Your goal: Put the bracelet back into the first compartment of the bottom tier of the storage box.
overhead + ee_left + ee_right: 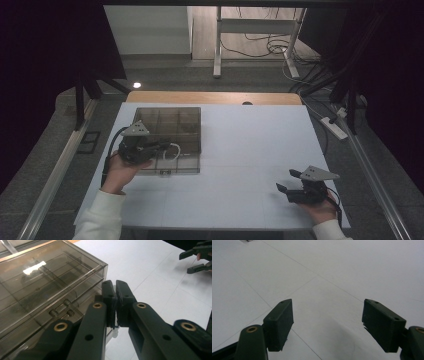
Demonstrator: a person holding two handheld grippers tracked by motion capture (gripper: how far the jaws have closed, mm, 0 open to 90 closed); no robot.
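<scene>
black left gripper [115,293] fingers pinch a thin white cable [173,148] beside the smoky transparent plastic compartment box [170,131] at the white tabletop's [250,150] left. keep that pinch firm, moving slowly. right gripper [289,181] rests, fingers apart, holding nothing.

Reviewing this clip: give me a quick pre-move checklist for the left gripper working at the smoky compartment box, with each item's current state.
1. Left gripper jaws shut: ok, pressed together on something thin and white.
2. What that white thing is: cannot tell; the high view shows a white cable at the jaws over the box.
3. Compartment box lying flat on the table: ok.
4. Box lid closed: ok in the left gripper view, where the latch looks fastened.
5. Right gripper out of the way: ok, jaws open and holding nothing, low over the table, far from the box.
</scene>
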